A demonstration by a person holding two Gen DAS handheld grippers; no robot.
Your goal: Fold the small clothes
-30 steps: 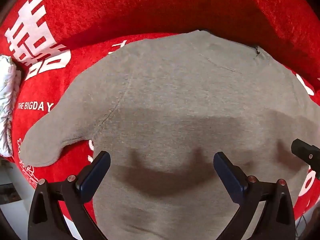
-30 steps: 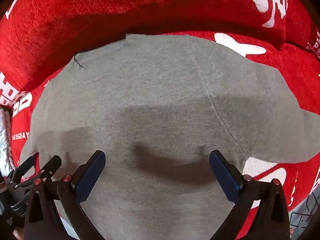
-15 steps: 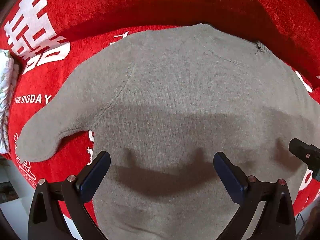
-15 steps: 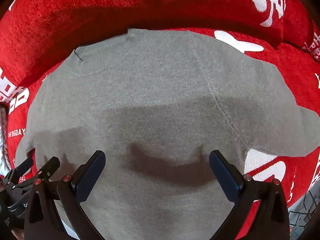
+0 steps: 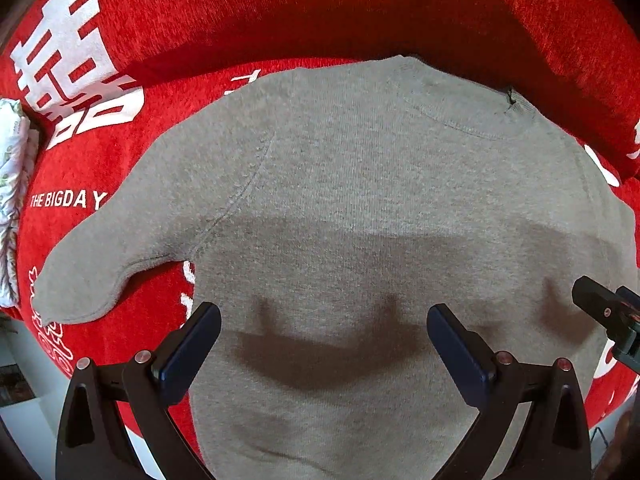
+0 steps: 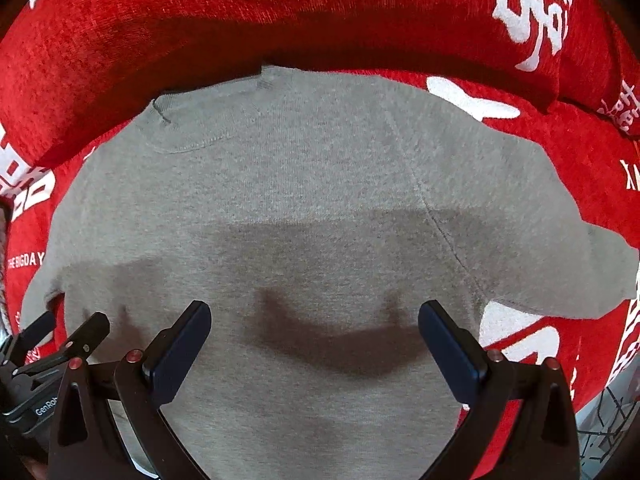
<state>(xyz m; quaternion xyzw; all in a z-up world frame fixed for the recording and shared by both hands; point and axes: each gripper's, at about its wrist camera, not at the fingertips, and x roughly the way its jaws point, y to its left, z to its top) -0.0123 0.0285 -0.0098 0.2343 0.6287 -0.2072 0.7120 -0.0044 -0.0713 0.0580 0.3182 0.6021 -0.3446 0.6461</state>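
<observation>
Now grey sweater (image 5: 360,200) flat, both tools (image 5: 324,340) (image 6: 314,340) agape above.

Both wrist cameras look down close over the grey sweater (image 5: 360,208), left view from its left side, right view from its right, sharing its collar (image 6: 208,120) and chest.

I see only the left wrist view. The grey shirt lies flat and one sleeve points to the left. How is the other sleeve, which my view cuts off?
Observer: In the right wrist view the other sleeve lies spread flat on the red cover, pointing to the right.
Operator: Is the right gripper holding anything?
Observer: No. The right gripper is open above the grey shirt, its jaws wide apart.
Operator: What lies past that sleeve?
Observer: White printed characters on the red cover.
</observation>
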